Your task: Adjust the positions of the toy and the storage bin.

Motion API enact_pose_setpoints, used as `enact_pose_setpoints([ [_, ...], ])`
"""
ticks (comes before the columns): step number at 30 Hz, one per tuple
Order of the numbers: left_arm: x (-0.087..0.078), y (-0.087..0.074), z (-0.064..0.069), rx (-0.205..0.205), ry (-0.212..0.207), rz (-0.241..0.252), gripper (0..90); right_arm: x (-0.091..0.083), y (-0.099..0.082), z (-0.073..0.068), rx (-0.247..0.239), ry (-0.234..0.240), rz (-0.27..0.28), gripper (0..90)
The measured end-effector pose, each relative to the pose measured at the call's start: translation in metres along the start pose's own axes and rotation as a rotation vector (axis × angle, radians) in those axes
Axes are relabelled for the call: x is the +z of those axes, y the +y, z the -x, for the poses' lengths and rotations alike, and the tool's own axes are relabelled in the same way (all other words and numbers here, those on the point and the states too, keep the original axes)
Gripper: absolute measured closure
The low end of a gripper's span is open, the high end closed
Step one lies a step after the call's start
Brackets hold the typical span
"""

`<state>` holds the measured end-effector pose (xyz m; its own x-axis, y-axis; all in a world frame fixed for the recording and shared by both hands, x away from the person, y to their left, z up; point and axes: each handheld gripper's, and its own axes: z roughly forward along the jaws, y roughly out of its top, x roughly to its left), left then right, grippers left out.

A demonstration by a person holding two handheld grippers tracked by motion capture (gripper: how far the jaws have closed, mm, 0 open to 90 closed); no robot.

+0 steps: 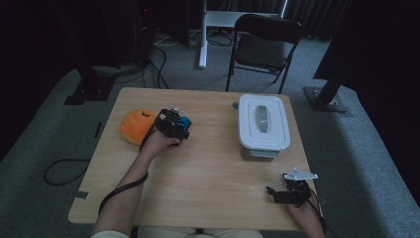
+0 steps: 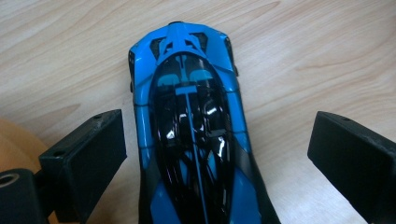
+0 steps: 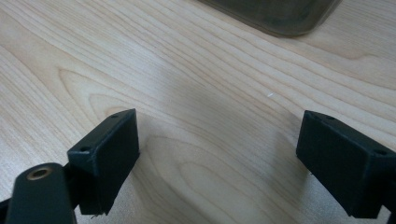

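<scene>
A blue and black toy car [image 2: 191,130] lies on the wooden table [image 1: 208,173], nose pointing away from the camera in the left gripper view. My left gripper [image 2: 219,140] stands open astride it, one jaw on each side, with the right jaw well clear of the body. From the high view the left gripper [image 1: 173,124] sits at the table's left-middle, the car [image 1: 184,122] just showing at its tip. Down at the front right edge my right gripper [image 1: 272,191] rests open, and in its own view the right gripper [image 3: 217,140] has bare wood between its jaws.
An orange plush [image 1: 134,126] lies just left of the left gripper, its edge [image 2: 14,144] close to the left jaw. A white lidded box [image 1: 263,124] stands at the right-middle, its corner [image 3: 275,14] beyond the right gripper. A folding chair [image 1: 265,44] stands behind the table.
</scene>
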<state>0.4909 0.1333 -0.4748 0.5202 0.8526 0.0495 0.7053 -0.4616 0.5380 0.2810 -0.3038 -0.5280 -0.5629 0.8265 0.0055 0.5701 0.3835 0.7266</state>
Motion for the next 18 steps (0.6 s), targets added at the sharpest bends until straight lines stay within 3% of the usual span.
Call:
enact_pose_setpoints([
  [10, 0.016, 0.002, -0.006, -0.036, 0.02, -0.075, 5.1, 0.0, 0.0, 0.0, 0.0, 0.0, 0.0, 12.6],
  [15, 0.019, 0.001, -0.007, -0.045, -0.013, -0.073, 8.6, 0.0, 0.0, 0.0, 0.0, -0.001, 0.0, 12.6],
  [16, 0.018, 0.001, -0.007, -0.038, -0.001, -0.07, 13.9, 0.0, 0.0, 0.0, 0.0, 0.0, 0.0, 12.6],
  [18, 0.019, 0.001, -0.008, -0.038, -0.006, -0.071, 14.9, 0.0, 0.0, 0.0, 0.0, -0.001, 0.0, 12.6],
])
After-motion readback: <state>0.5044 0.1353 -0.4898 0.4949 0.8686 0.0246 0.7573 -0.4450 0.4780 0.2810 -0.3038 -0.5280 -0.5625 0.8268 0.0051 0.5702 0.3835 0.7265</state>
